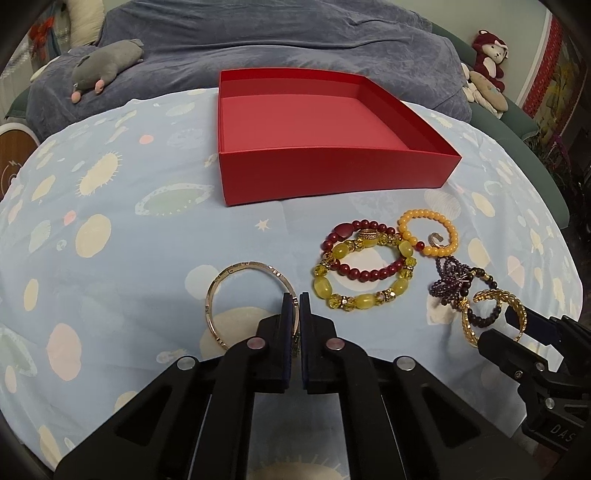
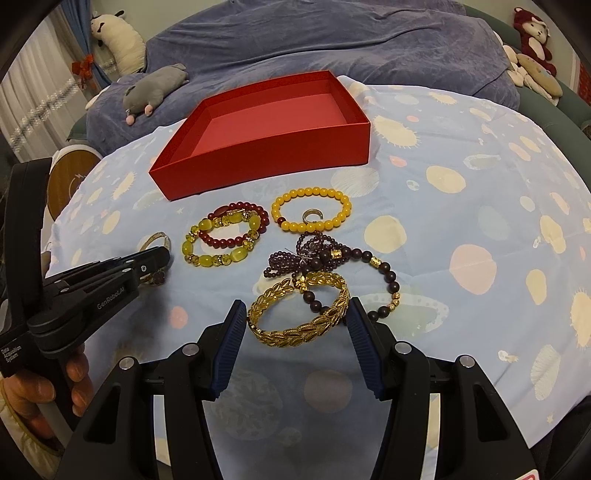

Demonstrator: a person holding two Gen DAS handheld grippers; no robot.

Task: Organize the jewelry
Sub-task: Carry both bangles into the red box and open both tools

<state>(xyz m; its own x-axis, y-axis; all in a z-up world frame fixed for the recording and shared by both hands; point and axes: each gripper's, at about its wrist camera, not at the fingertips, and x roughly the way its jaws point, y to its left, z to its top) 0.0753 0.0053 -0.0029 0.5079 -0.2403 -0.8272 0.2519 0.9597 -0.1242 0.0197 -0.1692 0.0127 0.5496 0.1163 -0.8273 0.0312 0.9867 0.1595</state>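
Observation:
An open, empty red box stands at the back of the table. My left gripper is shut on the right rim of a thin gold bangle, which lies on the cloth. My right gripper is open, its fingers on either side of a gold leaf bangle. Behind lie a yellow stone bracelet, a dark red bead bracelet, an orange bead bracelet with a small ring inside, and purple bead strands.
The table wears a light blue patterned cloth. Behind it is a blue-covered sofa with a grey plush toy and a red plush toy. The left gripper's body is at the left in the right wrist view.

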